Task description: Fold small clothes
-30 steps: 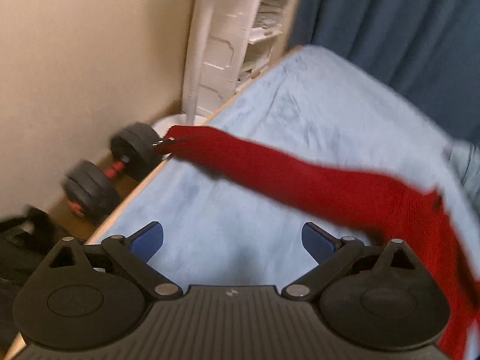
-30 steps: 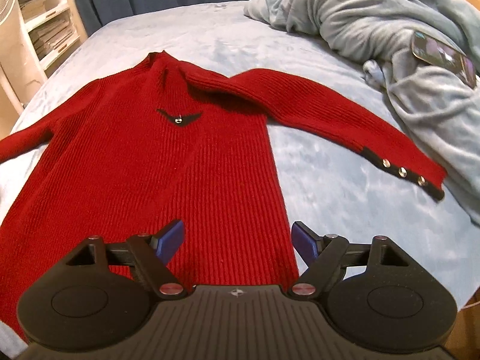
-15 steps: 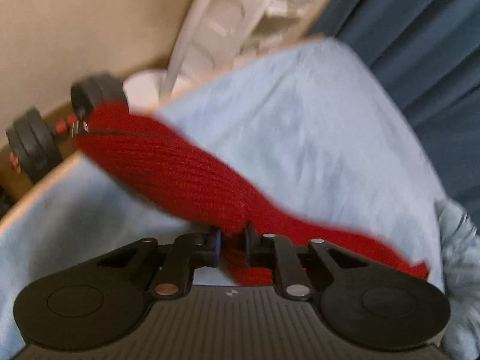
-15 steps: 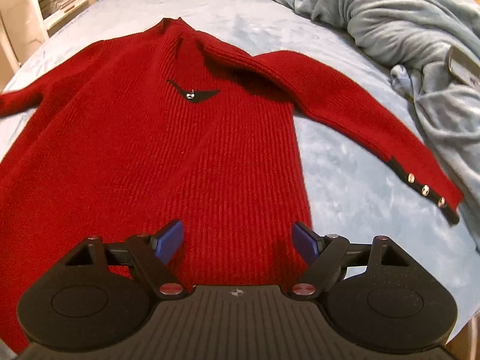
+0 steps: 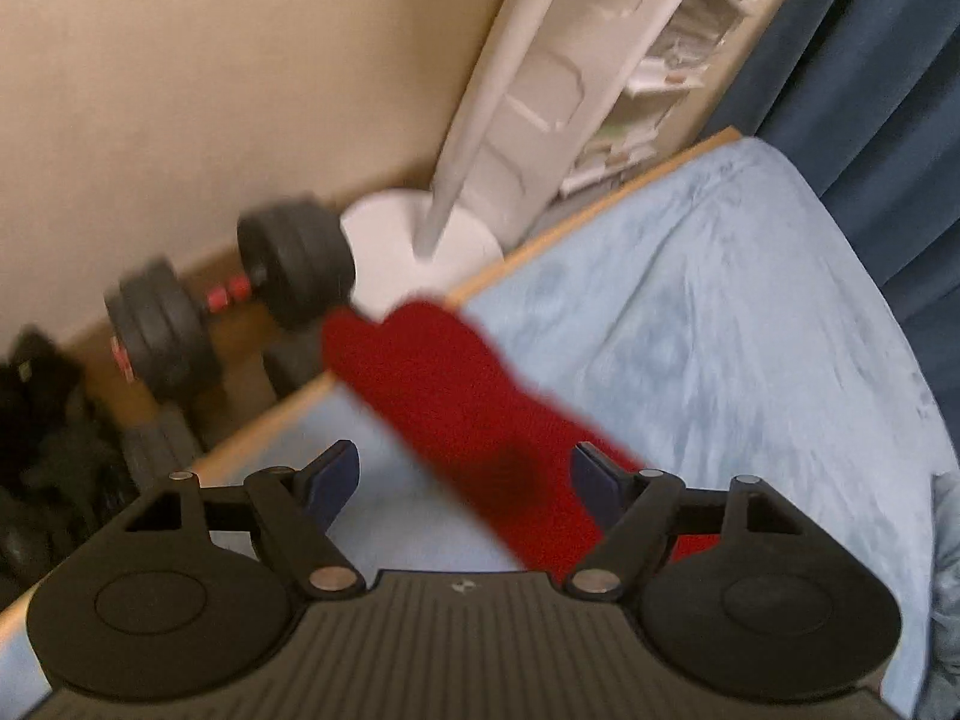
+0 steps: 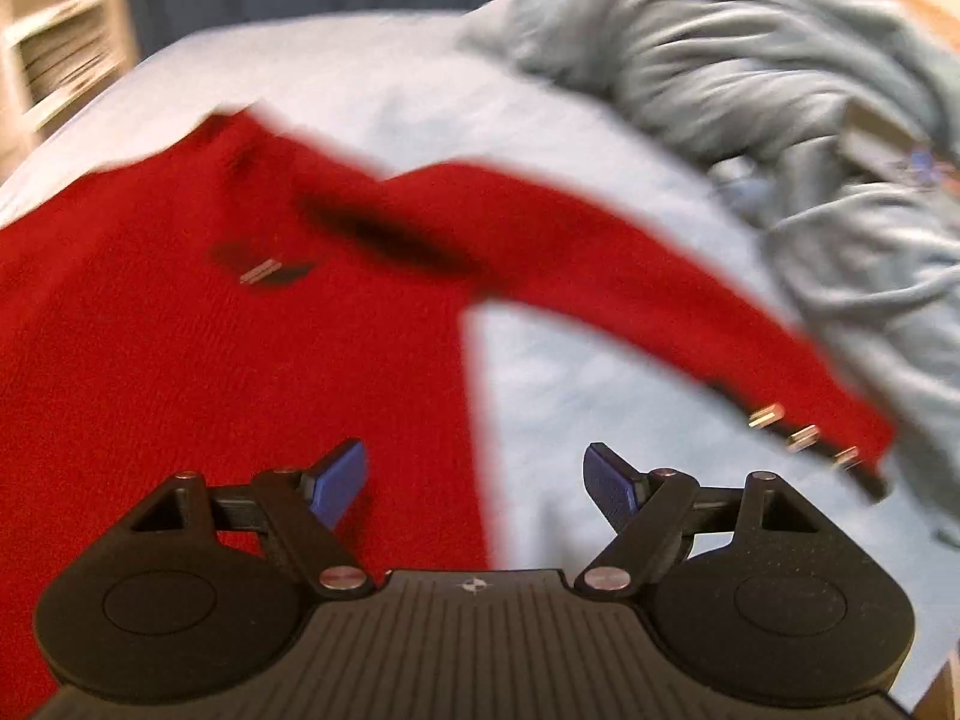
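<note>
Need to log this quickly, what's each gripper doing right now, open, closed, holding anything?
Left gripper: open, jaws just opened, red sleeve lies between them, not pinched.
Right gripper: open, holding nothing, above the red sweater.

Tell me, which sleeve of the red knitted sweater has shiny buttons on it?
The red knitted sweater's sleeve stretching toward the rumpled grey blanket has them: three metal buttons along its dark cuff. The other sleeve's blurred end shows none.

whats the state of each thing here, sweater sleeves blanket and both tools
red sweater: flat on the bed, unfolded
left sleeve: between the left tool's pads, cuff over the bed edge
right sleeve: stretched out, not folded in
left tool: open, jaws just opened
right tool: open, holding nothing
grey blanket: crumpled
</note>
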### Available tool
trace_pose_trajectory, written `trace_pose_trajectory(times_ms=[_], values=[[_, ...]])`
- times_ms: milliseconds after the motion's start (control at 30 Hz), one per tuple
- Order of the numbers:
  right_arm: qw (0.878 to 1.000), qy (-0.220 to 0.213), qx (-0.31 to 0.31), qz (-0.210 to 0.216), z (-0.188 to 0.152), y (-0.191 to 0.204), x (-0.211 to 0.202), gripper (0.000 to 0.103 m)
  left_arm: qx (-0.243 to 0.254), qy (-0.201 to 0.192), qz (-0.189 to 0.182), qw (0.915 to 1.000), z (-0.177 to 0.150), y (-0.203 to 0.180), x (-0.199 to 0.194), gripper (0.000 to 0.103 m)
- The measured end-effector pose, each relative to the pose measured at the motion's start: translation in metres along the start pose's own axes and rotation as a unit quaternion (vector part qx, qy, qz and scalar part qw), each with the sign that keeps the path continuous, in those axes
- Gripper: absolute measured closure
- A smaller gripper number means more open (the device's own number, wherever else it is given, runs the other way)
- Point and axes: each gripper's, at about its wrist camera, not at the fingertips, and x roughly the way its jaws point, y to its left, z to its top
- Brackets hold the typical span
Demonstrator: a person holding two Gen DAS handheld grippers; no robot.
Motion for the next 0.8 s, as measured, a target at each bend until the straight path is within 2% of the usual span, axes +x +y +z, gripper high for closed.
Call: trace_pose_trajectory(times_ms=[100, 167, 200, 233, 300, 333, 367, 400, 433, 467, 533, 567, 600, 633, 700, 733, 767, 800], values=[[0.999, -0.024, -0.022, -0.042, 0.015, -0.033, 0.023, 0.021, 0.060, -0.005, 0.013, 0.9981, -0.021, -0.007, -0.002, 0.021], [0.995, -0.023, -0.083, -0.057, 0.023, -0.045, 0.048, 0.009, 0.099, -0.004, 0.008, 0.9950, -0.036, -0.021, -0.006, 0.021], [0.992, -0.015, -0.115, -0.055, 0.025, -0.048, 0.062, 0.006, 0.113, -0.004, 0.004, 0.9936, -0.044, -0.026, -0.010, 0.020], [0.987, -0.002, -0.150, -0.056, 0.026, -0.049, 0.077, 0.005, 0.127, -0.003, 0.001, 0.9920, -0.052, -0.034, -0.012, 0.020], [0.975, 0.005, -0.200, -0.092, 0.027, -0.053, 0.106, 0.008, 0.147, 0.000, -0.001, 0.9892, -0.065, -0.047, -0.013, 0.019], [0.976, 0.005, -0.200, -0.087, 0.029, -0.058, 0.117, 0.017, 0.155, 0.002, -0.003, 0.9879, -0.070, -0.053, -0.013, 0.019], [0.983, 0.008, -0.177, -0.054, 0.036, -0.067, 0.124, 0.053, 0.166, 0.003, -0.006, 0.9861, -0.076, -0.061, -0.016, 0.019], [0.988, 0.021, -0.154, -0.014, 0.046, -0.072, 0.127, 0.080, 0.175, 0.003, -0.006, 0.9846, -0.080, -0.067, -0.016, 0.019], [0.989, 0.036, -0.141, 0.007, 0.059, -0.074, 0.127, 0.096, 0.182, 0.001, -0.006, 0.9833, -0.083, -0.072, -0.016, 0.019], [0.990, 0.035, -0.135, 0.011, 0.072, -0.074, 0.119, 0.096, 0.188, -0.001, -0.006, 0.9822, -0.085, -0.077, -0.018, 0.019], [0.993, 0.016, -0.084, 0.079, 0.114, -0.089, 0.091, 0.097, 0.194, -0.002, -0.009, 0.9810, -0.087, -0.088, -0.018, 0.019], [0.994, 0.001, -0.059, 0.087, 0.138, -0.104, 0.084, 0.097, 0.197, -0.003, -0.011, 0.9803, -0.088, -0.094, -0.017, 0.019], [0.997, -0.004, -0.028, 0.067, 0.165, -0.125, 0.089, 0.096, 0.201, -0.006, -0.009, 0.9796, -0.089, -0.100, -0.017, 0.019], [1.000, 0.006, 0.010, 0.029, 0.189, -0.148, 0.104, 0.094, 0.204, -0.009, -0.005, 0.9790, -0.091, -0.106, -0.016, 0.019], [0.993, 0.049, 0.084, -0.064, 0.218, -0.186, 0.141, 0.061, 0.204, -0.011, 0.003, 0.9789, -0.098, -0.116, -0.014, 0.019], [0.988, 0.056, 0.103, -0.102, 0.221, -0.194, 0.149, 0.034, 0.203, -0.007, 0.002, 0.9792, -0.101, -0.120, -0.013, 0.019], [0.985, 0.033, 0.113, -0.125, 0.219, -0.196, 0.145, 0.022, 0.206, -0.001, -0.002, 0.9785, -0.104, -0.124, -0.011, 0.019], [0.987, -0.004, 0.110, -0.113, 0.212, -0.195, 0.134, 0.017, 0.212, 0.003, -0.004, 0.9772, -0.106, -0.126, -0.010, 0.019]])
